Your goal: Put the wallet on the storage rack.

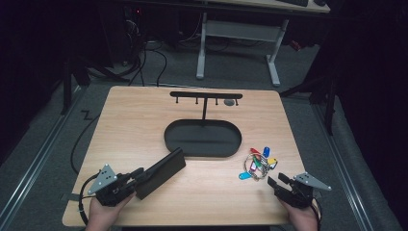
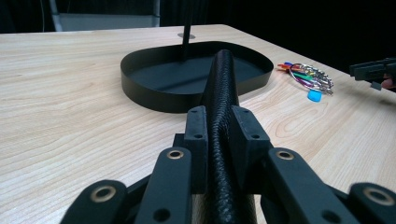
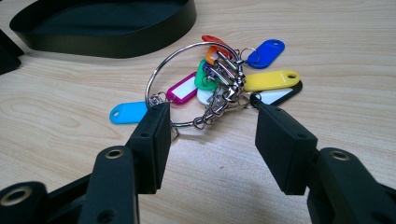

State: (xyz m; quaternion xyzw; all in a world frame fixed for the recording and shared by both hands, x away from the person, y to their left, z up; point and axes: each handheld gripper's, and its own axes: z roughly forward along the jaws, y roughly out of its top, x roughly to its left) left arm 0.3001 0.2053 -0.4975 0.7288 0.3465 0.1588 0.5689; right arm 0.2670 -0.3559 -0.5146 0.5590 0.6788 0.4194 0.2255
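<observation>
**A:** What did the left gripper [image 1: 136, 179] have at that moment?

**B:** A flat black wallet [image 1: 161, 172], clamped edge-up between its pads. In the left gripper view the textured spine [image 2: 223, 93] ran straight out from between the fingers [image 2: 198, 135], long axis in line with the jaws, its far end reaching toward the black oval tray [image 2: 154, 100].

**A:** So the tray lay dead ahead of those fingers?

**B:** Yes, just beyond the wallet's far tip, with the upright post of the hook stand [image 1: 205, 107] rising from the tray behind it. I'd judge the coming move turned on that line: carry the wallet forward along its own axis and it clears the near rim.

**A:** And the right gripper [image 1: 275, 182]?

**B:** Jaws apart, holding nothing. In the right gripper view the bunch of key tags [image 3: 224, 79] on its wire ring lay on the table directly ahead, the ring's near edge reaching just in between the two fingertips [image 3: 154, 135], not pinched.

**A:** Which hand was nearer the tags?

**B:** The right, plainly; the left was well apart from them, on the other side of the table [image 1: 144, 125]. The tags sat beside the tray, close to its right end.
</observation>
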